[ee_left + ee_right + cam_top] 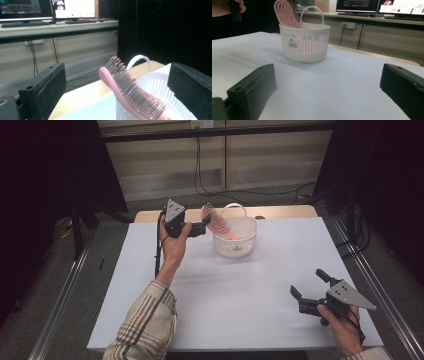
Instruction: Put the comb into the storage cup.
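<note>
Your left gripper [204,227] is up near the far edge of the white worktop [240,290], just left of the white slatted plastic basket with the hoop handle [235,237]. Its two black jaws stand wide apart and clamp nothing. In the left gripper view the pink plastic hairbrush with its dense bristles [130,96] lies between those jaws in the picture, but neither jaw touches it; there is clear space on both sides.

The hairbrush [216,220] sits in the basket with its handle end down inside and its oval head leaning up and out over the basket's left rim, towards your left gripper. The right gripper view shows the brush [286,13] from the other side: the head rises above the rim beside the hoop handle, and a pink glow shows through the basket's [305,42] slats low down. A small barcode label sits on the basket wall facing that camera.

The basket stands on the worktop close to the middle of its far edge, with a strip of bare wooden table [280,211] showing behind it.

Your right gripper [310,285] is well apart from all this, near the worktop's near right corner, held low over the sheet. Its jaws are spread too, with nothing between them but bare worktop, and they point roughly towards the basket.
</note>
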A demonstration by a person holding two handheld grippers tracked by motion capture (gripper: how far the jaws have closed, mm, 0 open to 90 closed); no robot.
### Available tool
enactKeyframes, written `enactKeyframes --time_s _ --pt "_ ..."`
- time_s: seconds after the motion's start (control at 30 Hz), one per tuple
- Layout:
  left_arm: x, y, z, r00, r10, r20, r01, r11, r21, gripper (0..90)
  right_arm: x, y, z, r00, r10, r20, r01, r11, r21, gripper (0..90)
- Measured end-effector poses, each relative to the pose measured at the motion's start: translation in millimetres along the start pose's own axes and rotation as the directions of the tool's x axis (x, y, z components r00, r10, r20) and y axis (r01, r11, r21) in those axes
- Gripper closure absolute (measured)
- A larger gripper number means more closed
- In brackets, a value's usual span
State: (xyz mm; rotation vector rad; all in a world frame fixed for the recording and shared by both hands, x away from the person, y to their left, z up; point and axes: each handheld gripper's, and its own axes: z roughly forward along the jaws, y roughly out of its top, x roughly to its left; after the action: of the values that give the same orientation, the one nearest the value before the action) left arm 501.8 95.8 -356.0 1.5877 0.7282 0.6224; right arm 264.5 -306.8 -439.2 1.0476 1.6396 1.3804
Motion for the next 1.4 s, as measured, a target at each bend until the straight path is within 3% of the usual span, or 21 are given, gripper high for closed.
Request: enactKeyframes --time_s 0.13,0.23,0.3,0.7,0.93,1.1,1.27,1.4 --pt "-3.6 -1.8 -7.4 0.9999 0.01 -0.009 -0.01 1.0 0.002 2.6 1.4 1.1 -1.6 1.0 0.002 0.006 -0.002 1.0 -0.002 0.3" --pt "-4.1 -5.5 -14.2 0.9999 -0.011 -0.01 0.011 0.9999 -0.004 2.5 2.2 1.7 -1.6 1.0 0.002 0.008 -0.002 1.0 -0.007 0.3" --pt "-3.7 -6.8 -18.3 0.9997 0.007 -0.023 -0.007 1.0 0.003 2.5 3.5 2.8 -1.6 1.0 -0.004 0.008 0.004 1.0 -0.009 0.3" --pt "-2.8 -9.4 -35.2 0.9998 0.003 -0.022 -0.003 1.0 0.0 2.6 6.2 3.7 -0.8 0.9999 -0.01 0.003 0.01 1.0 -0.009 0.1" --pt "-5.2 -9.3 -46.6 0.9991 0.023 -0.034 -0.024 0.9995 -0.022 2.9 7.0 5.2 -0.5 0.9998 -0.009 0.016 0.009 1.0 -0.015 0.1" --pt "-9.5 -10.5 -56.1 0.9997 0.017 -0.02 -0.018 0.999 -0.042 2.7 9.7 5.9 -0.5 0.9999 -0.013 0.008 0.013 1.0 -0.016 0.1" --pt "-11.5 -15.5 -64.1 0.999 0.037 -0.024 -0.037 0.9991 -0.02 2.8 7.6 5.7 -2.1 0.9999 -0.007 0.015 0.007 1.0 -0.021 0.1" --pt "-10.7 -20.3 -67.4 0.9993 0.024 -0.029 -0.024 0.9997 -0.009 2.8 7.7 5.7 -1.7 0.9998 -0.009 0.015 0.009 1.0 -0.021 0.1"
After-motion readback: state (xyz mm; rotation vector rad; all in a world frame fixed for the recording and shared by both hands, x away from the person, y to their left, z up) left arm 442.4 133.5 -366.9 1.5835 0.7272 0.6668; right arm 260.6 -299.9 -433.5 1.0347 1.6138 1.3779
